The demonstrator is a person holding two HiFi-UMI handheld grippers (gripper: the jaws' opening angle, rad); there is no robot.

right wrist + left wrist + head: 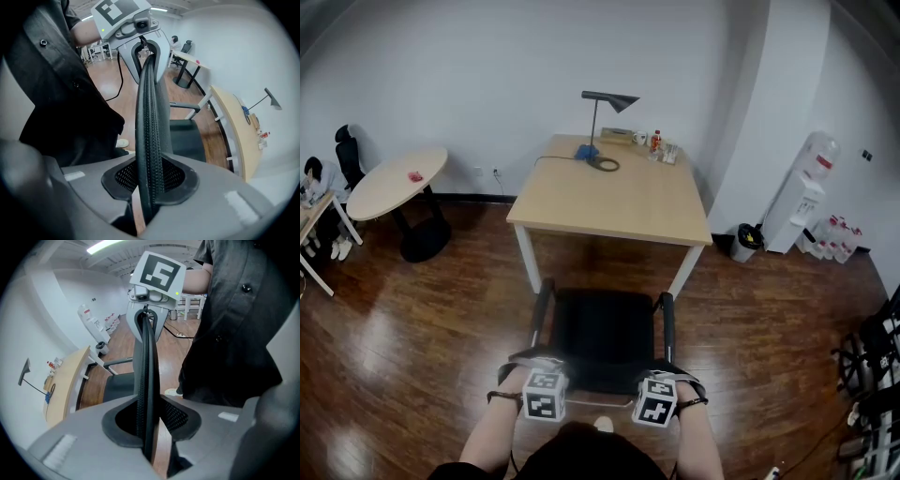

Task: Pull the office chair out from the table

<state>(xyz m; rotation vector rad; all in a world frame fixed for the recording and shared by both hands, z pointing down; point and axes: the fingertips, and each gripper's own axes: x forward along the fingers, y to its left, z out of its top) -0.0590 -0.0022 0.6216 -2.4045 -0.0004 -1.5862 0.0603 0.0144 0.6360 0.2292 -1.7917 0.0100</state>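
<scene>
The black office chair (pixel 605 333) stands on the wood floor just in front of the light wooden table (pixel 609 202), its seat clear of the table's edge and its armrests pointing at the table legs. I grip the thin mesh backrest (pixel 600 373) along its top edge. My left gripper (pixel 546 368) is shut on the backrest (pixel 146 380) near its left end, pads on both faces. My right gripper (pixel 662 372) is shut on the same backrest (pixel 149 131) near the right end. Both grippers point steeply down.
A desk lamp (pixel 605 103), cable and small bottles sit at the table's far side. A round table (pixel 394 183) stands at the left, a water dispenser (pixel 802 192) and bin (pixel 747 242) at the right wall, and dark equipment (pixel 874 361) at the right edge.
</scene>
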